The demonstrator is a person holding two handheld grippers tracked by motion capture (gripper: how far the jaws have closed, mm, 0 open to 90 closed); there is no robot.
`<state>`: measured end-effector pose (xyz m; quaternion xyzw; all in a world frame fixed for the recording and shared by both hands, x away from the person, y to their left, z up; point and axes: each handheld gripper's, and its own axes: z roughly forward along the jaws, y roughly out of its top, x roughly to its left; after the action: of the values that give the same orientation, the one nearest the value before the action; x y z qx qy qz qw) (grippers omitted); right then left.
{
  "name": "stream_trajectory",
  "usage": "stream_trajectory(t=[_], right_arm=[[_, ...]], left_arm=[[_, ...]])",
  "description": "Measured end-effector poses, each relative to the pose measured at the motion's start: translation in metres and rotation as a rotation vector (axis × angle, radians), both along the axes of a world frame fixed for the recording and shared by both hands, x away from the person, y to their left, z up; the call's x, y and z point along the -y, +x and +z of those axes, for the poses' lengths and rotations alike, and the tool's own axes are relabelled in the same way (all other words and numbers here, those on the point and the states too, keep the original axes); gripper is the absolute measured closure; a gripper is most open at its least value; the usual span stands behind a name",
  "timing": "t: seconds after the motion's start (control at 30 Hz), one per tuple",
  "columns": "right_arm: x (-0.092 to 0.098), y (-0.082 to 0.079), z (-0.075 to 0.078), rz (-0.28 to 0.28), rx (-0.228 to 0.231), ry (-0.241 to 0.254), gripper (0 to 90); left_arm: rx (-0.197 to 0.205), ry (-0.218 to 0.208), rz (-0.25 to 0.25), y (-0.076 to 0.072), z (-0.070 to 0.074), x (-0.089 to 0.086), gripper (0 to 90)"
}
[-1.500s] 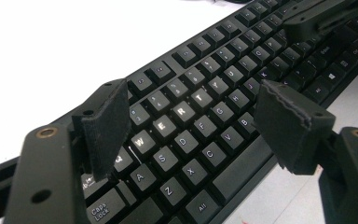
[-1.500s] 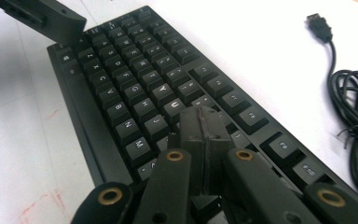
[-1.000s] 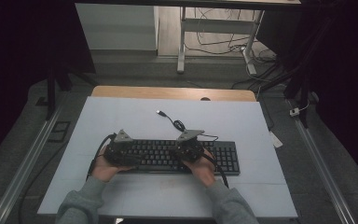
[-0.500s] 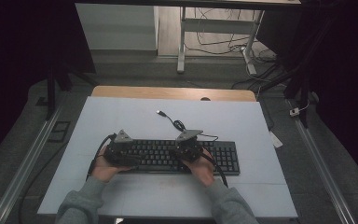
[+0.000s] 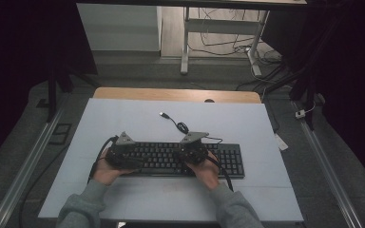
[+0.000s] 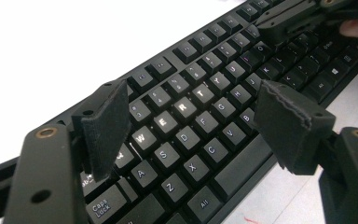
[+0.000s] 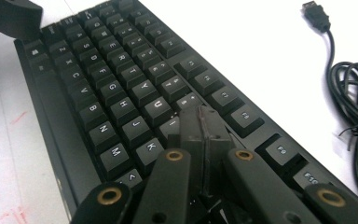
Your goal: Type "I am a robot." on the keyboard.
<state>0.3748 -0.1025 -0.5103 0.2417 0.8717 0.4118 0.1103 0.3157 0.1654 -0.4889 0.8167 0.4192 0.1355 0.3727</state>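
On table: keyboard (image 5: 185,159) is lying flat, plug (image 5: 163,114) far.
Left gripper (image 6: 191,116): is hovering spread over left keys.
Right gripper (image 7: 200,126): is sitting pressed together on middle keys.

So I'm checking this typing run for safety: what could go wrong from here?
The right gripper, jaws shut, sits tip-down among tightly packed keys of the keyboard, so it may hit two at once. The left gripper hangs open over the letter rows; a dip could press stray keys. The coiled cable nearby could snag.
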Motion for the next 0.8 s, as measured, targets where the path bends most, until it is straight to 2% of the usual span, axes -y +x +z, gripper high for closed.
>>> stream_trajectory(t=[0.1, 0.4, 0.57, 0.73, 0.8], right_arm=[[0.003, -0.002, 0.003, -0.001, 0.002, 0.008, 87.8], [0.02, -0.011, 0.012, -0.005, 0.016, 0.047, 62.3], [0.038, -0.018, 0.017, -0.013, 0.027, 0.067, 54.0], [0.058, -0.023, 0.019, -0.035, 0.013, 0.096, 48.0], [0.066, -0.025, 0.019, -0.046, 0.012, 0.085, 45.9]], left_arm=[[0.0, 0.0, 0.004, 0.0, 0.0, 0.0, 26.5], [0.001, -0.009, 0.016, 0.001, 0.0, -0.003, 26.6], [0.001, -0.008, 0.018, 0.002, -0.001, -0.002, 26.7], [-0.001, -0.003, 0.013, 0.003, -0.001, 0.0, 26.7], [0.0, -0.005, 0.012, 0.003, -0.001, 0.0, 26.7]])
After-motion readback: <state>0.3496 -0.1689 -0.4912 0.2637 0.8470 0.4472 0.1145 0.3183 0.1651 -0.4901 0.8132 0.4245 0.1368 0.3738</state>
